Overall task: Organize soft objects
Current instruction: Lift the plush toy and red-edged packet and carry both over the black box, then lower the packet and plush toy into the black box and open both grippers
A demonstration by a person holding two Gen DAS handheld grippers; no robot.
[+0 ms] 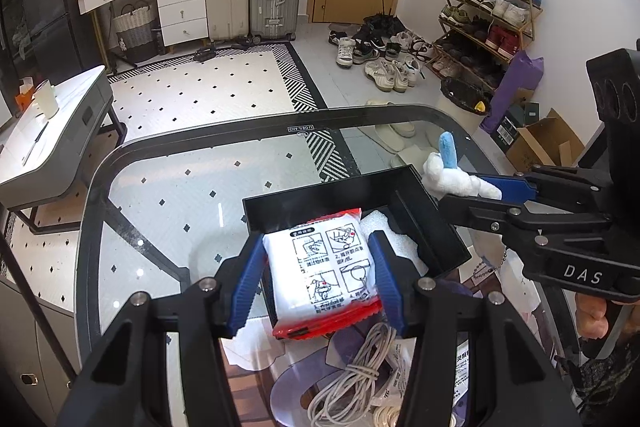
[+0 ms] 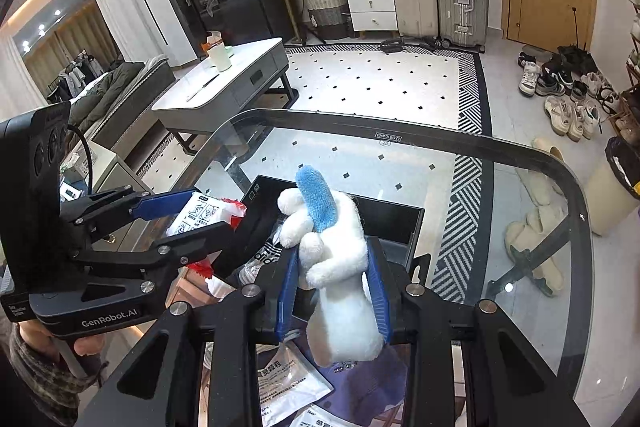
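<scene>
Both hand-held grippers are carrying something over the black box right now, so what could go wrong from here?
The left hand-held gripper pinches the red-edged packet only by its sides; it might slip. The right hand-held gripper holds the white plush toy close beside it, so the two could bump above the black box. Foam already fills part of the box, so either could land badly.

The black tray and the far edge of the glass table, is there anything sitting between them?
No. In both wrist views the glass table is bare between the black tray and its far rim; only the floor pattern shows through.
</scene>
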